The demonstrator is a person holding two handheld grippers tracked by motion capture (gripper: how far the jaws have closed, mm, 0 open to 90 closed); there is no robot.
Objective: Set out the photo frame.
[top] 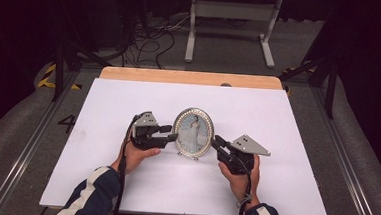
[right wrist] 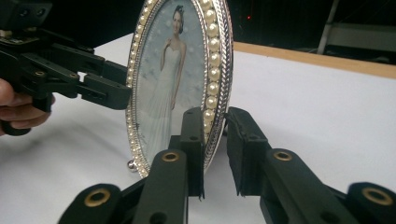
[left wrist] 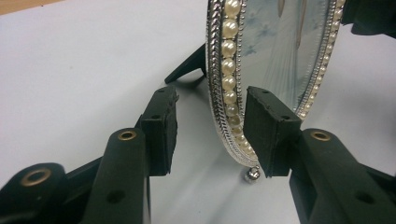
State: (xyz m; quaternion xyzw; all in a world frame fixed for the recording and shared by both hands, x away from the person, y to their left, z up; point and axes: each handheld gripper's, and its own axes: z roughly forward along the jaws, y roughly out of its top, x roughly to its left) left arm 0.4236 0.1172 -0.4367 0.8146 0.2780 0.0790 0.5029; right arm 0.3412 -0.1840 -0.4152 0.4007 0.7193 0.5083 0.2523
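Silver and pearl-trimmed, the oval photo frame (top: 193,133) stands upright near the middle of the high view, on the white bench (top: 123,183), with its long axis vertical and its picture side facing the person.

At the left of that view, the left hand-held gripper (top: 172,134) points to the right, at the frame's left edge. In the left gripper view its jaws stand on both sides of the rim (left wrist: 229,93): one pad is at the front glass, the other is clearly apart behind, so this hand-held gripper is released and presses nothing. The frame's black back leg (left wrist: 189,65) is visible behind it.

At the right of the high view, the right hand-held gripper (top: 217,141) points up and to the left, at the frame's lower right edge. In the right gripper view its jaws also straddle the rim (right wrist: 212,93), with a small gap at the back pad; it looks released too, not clamping.

Both hands are about equally near, forearms entering from the bottom edge, wrists low over the bench. Any coming lift probably depends on both closing on the thin rim.
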